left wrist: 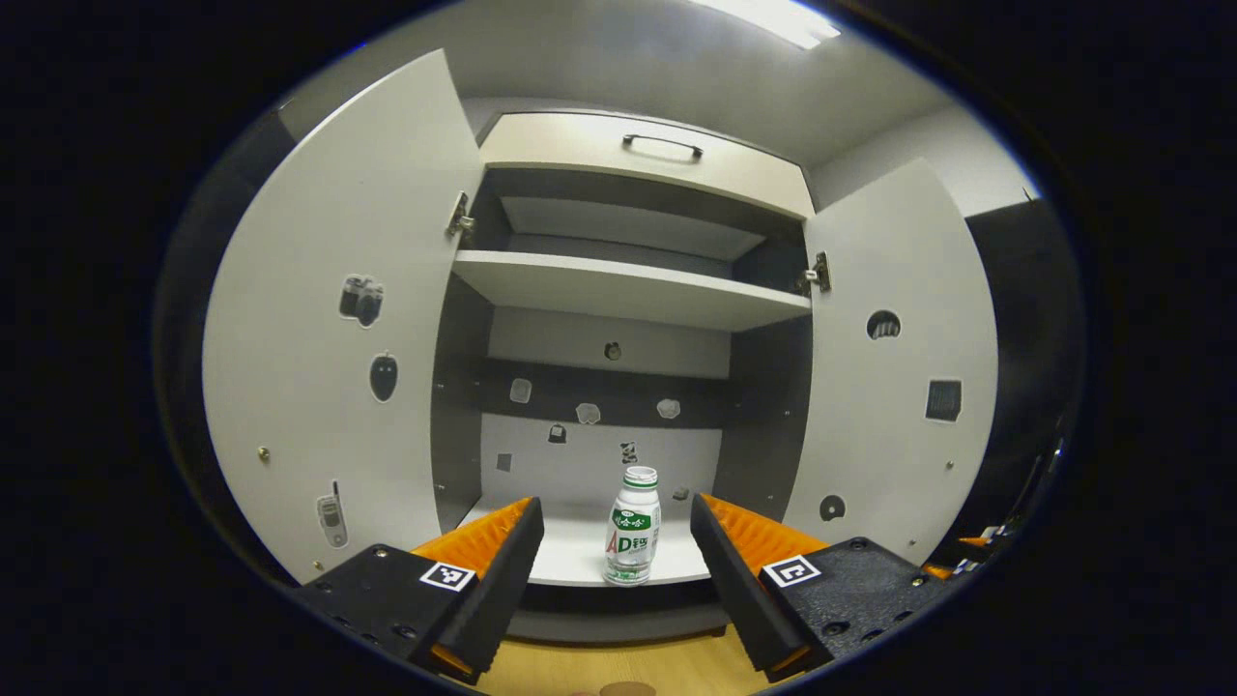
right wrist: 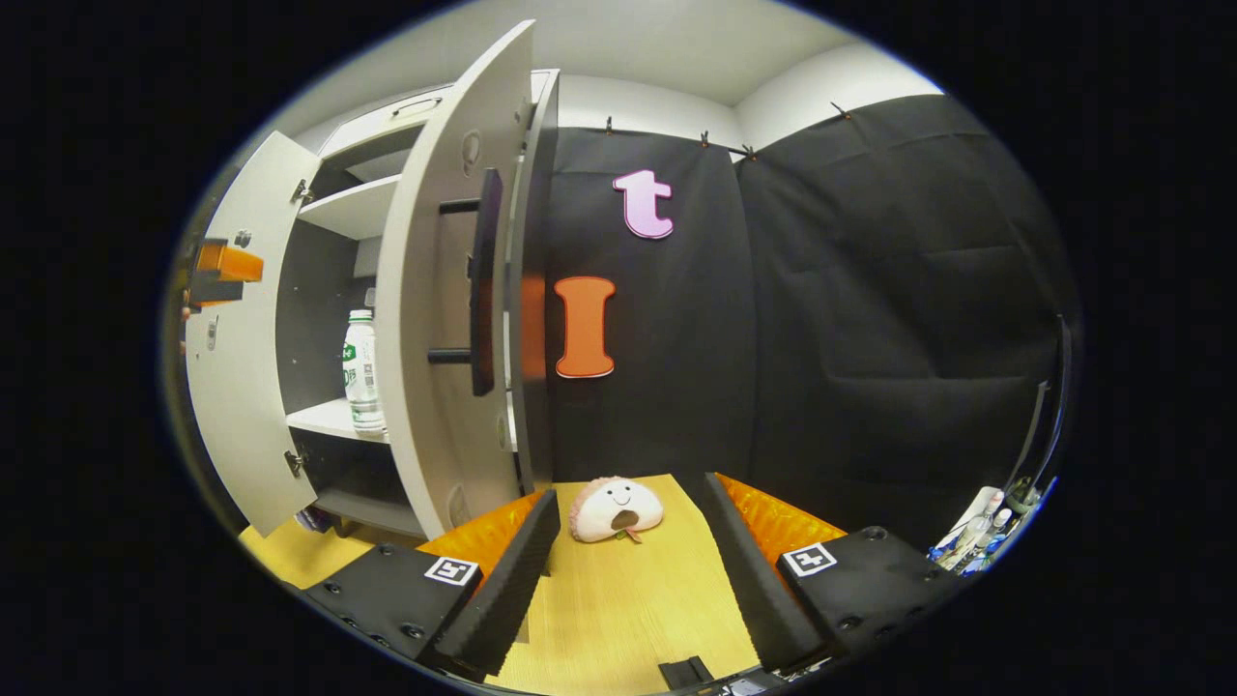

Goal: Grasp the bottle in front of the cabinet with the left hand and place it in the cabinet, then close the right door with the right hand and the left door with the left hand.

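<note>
The cabinet [left wrist: 628, 290] spans the middle of the left gripper view with the left door [left wrist: 338, 329] and right door [left wrist: 899, 367] swung wide, likely left so to give room for loading. The bottle [left wrist: 633, 527] stands upright at lower centre on the bottom shelf's front edge, so placing looks done. The left gripper [left wrist: 617, 551] sits spread wide, holding nothing, with the bottle between its fingers untouched; the right gripper [right wrist: 628, 556], lower centre of its view, is equally wide and empty, beside the right door's handle [right wrist: 480, 280], probably ready to push.

Bottle [right wrist: 360, 372] half behind right door [right wrist: 440, 290]
</note>
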`<state>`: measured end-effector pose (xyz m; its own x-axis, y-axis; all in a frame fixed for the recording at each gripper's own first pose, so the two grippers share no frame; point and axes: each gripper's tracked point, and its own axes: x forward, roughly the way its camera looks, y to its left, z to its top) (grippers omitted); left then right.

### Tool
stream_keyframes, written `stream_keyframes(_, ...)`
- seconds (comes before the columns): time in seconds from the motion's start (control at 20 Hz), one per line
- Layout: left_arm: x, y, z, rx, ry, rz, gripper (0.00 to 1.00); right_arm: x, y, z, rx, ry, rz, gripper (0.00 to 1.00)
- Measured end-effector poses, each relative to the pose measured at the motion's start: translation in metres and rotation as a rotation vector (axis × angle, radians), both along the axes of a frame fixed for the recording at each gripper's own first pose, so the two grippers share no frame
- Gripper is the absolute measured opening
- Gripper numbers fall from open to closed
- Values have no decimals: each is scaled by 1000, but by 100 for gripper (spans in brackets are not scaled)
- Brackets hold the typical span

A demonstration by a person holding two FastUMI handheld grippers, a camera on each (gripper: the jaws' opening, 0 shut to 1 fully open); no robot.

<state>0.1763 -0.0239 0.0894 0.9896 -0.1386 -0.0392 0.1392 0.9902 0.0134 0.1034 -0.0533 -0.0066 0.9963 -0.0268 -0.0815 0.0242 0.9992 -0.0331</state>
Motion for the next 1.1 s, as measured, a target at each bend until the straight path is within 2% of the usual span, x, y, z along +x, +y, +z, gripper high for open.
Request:
stream_keyframes(0.25,-39,50,41,75,-73,57,93,3,28,2,-3,-6,37,98)
stream_keyframes(0.45,-73,79,62,54,-93,75,93,7,44,9,16,-4,59,98)
stream_keyframes(0.55,-89,100,72,54,-108,101,93,9,44,10,-3,-11,44,98)
stream_keyframes(0.65,-101,118,78,66,-122,130,93,8,43,10,-8,-14,36,95)
stream_keyframes(0.7,-106,125,81,72,-127,141,93,8,44,10,-6,-12,38,89)
stream_keyframes(0.75,-111,133,84,76,-132,154,93,7,44,10,-6,-12,39,95)
stream_keyframes(0.8,-113,139,85,80,-135,165,93,7,45,10,-9,-11,41,89)
stream_keyframes(0.85,-117,144,85,81,-137,174,93,6,46,11,-14,-12,40,95)
stream_keyframes(1.1,-122,164,82,83,-139,214,93,2,54,10,-7,-20,26,95)
